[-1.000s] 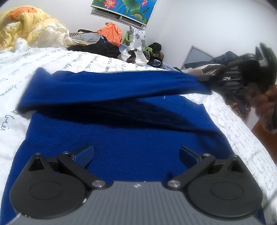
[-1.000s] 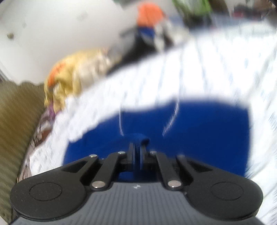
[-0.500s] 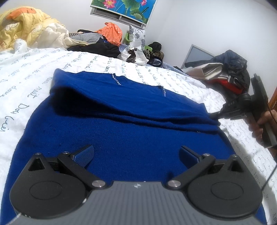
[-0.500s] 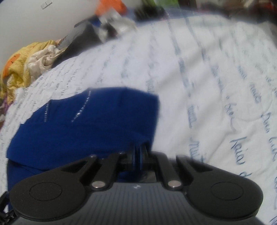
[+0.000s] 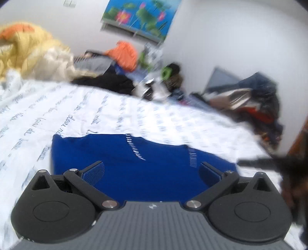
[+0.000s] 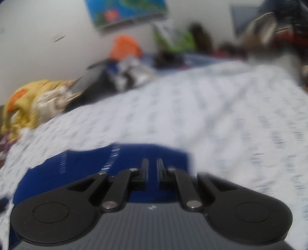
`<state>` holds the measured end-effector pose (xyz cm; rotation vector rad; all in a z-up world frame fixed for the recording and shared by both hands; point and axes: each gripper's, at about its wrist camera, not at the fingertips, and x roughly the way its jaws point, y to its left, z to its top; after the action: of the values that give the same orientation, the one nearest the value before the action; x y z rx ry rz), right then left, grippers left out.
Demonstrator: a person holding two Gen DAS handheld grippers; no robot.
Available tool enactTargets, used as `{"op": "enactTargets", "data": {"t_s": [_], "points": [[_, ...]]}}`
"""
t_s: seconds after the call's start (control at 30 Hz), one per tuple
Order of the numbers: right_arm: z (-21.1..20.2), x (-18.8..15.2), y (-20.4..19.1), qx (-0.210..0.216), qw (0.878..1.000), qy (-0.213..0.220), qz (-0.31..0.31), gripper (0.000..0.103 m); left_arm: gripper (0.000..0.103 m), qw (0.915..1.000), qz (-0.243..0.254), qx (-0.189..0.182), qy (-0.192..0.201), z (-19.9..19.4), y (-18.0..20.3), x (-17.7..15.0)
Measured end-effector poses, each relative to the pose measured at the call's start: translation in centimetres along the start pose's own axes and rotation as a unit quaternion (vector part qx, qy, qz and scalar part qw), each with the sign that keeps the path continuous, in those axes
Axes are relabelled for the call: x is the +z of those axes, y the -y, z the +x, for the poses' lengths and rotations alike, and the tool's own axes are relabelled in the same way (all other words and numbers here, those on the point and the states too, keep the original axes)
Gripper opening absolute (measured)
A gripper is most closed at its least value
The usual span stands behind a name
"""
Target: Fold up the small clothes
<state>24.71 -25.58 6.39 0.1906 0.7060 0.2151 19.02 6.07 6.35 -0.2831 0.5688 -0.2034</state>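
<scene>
White bedsheet [image 5: 115,115] carries blue garment [image 5: 146,173] between left jaws spread wide; right jaws slightly parted above it.

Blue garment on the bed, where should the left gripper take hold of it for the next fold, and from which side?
Probably the far left corner of the blue garment: its edge lies flat and free on the white sheet. Come in low from the left, one finger sliding under. The left gripper is already open. The right gripper sits over the right side, fingers slightly apart.

Pretty clearly a home bedroom: bed [image 5: 134,115] with script-print sheets, yellow quilt [image 5: 25,52], clothes heap [image 5: 123,67], lotus poster [image 5: 140,15] on the wall.
</scene>
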Motion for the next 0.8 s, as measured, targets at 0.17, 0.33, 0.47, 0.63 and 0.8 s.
{"op": "enactTargets", "data": {"t_s": [0.17, 0.33, 0.47, 0.63, 0.8], "points": [[5.0, -3.9, -2.6, -0.063, 0.99, 0.016, -0.124, 0.009, 0.103, 0.9905, 0.069, 0.102, -0.061, 6.3, -3.1, -1.1], [4.5, -4.2, 0.7, -0.008, 0.996, 0.038, -0.078, 0.014, 0.103, 0.9849, 0.107, 0.116, -0.071, 5.4, -4.3, -1.2], [3.1, -1.9, 0.3, 0.001, 1.0, 0.019, -0.003, 0.029, 0.102, 0.9897, 0.095, 0.099, -0.042, 3.6, -2.4, -0.5], [6.1, -1.1, -2.1, -0.038, 0.998, 0.005, -0.055, 0.074, 0.103, 0.9852, 0.116, 0.079, -0.099, 7.9, 0.4, -0.9], [7.8, -2.8, -1.8, -0.066, 0.993, 0.019, -0.092, 0.092, 0.103, 0.9834, 0.134, 0.091, -0.082, 8.7, 0.1, -1.5]]}}
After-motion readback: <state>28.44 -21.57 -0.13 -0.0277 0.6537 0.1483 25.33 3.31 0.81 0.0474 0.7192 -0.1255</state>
